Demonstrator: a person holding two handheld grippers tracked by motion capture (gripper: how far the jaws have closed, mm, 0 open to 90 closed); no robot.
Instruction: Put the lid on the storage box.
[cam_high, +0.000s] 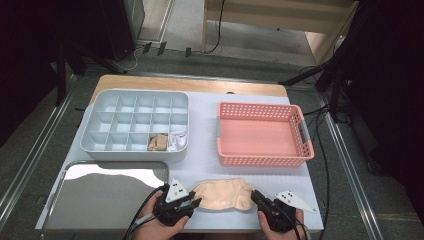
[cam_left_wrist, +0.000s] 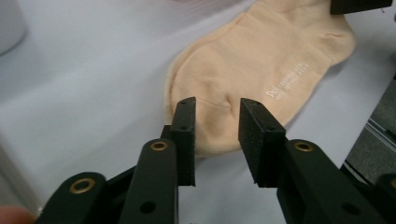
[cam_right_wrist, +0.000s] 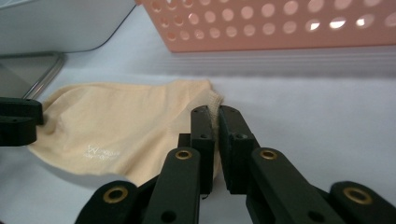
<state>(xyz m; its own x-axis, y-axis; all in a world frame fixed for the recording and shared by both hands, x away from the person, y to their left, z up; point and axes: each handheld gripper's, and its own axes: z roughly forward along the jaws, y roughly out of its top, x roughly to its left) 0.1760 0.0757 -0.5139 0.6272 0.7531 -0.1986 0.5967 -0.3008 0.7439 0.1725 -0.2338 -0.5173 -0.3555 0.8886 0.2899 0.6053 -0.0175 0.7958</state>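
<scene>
Right gripper view: right gripper (cam_right_wrist: 215, 116) pinched on sock (cam_right_wrist: 121, 130) cuff.

A lab-like recording room: covered table (cam_high: 200, 170), loose floor cables (cam_high: 320, 150), dark stands (cam_high: 62, 70) around.

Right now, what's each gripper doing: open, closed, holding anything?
Left gripper: open, jaws apart over one end of the beige sock, not pinching it.
Right gripper: closed on the sock's other end, its edge pinched between the jaws.
</scene>
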